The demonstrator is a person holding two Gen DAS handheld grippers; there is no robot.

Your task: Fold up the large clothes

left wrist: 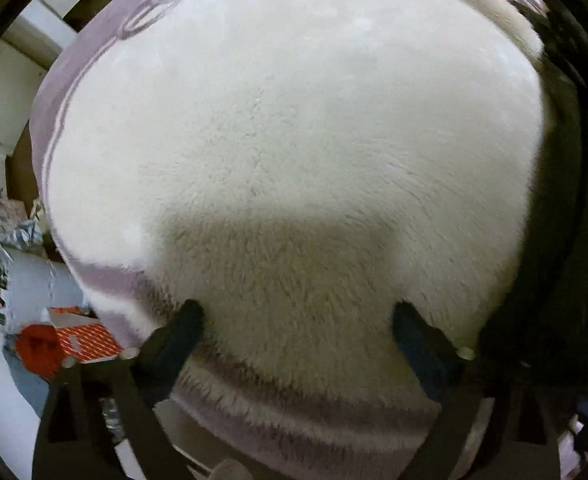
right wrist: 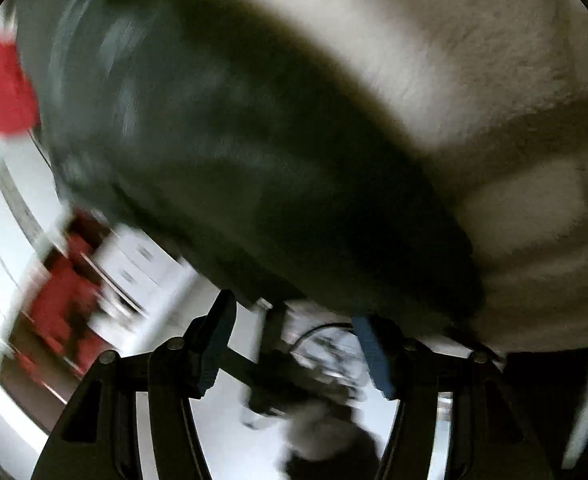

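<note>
A large white fleece garment (left wrist: 286, 152) with a lilac outer side and trim (left wrist: 54, 112) fills the left wrist view, lying spread out. My left gripper (left wrist: 298, 320) is open, its fingers wide apart and pressing on the fleece near its lilac hem (left wrist: 294, 400). In the blurred right wrist view the same white fleece (right wrist: 494, 80) lies at the upper right on a dark surface (right wrist: 234, 140). My right gripper (right wrist: 294, 316) is open and empty at the edge of that dark surface, just left of the fleece.
An orange-and-white box (left wrist: 82, 336) and crumpled packaging (left wrist: 2, 240) lie on the pale floor at the left. White cabinets (left wrist: 26, 40) stand behind. In the right wrist view red shapes (right wrist: 2, 84) and white drawers (right wrist: 134, 264) show, blurred.
</note>
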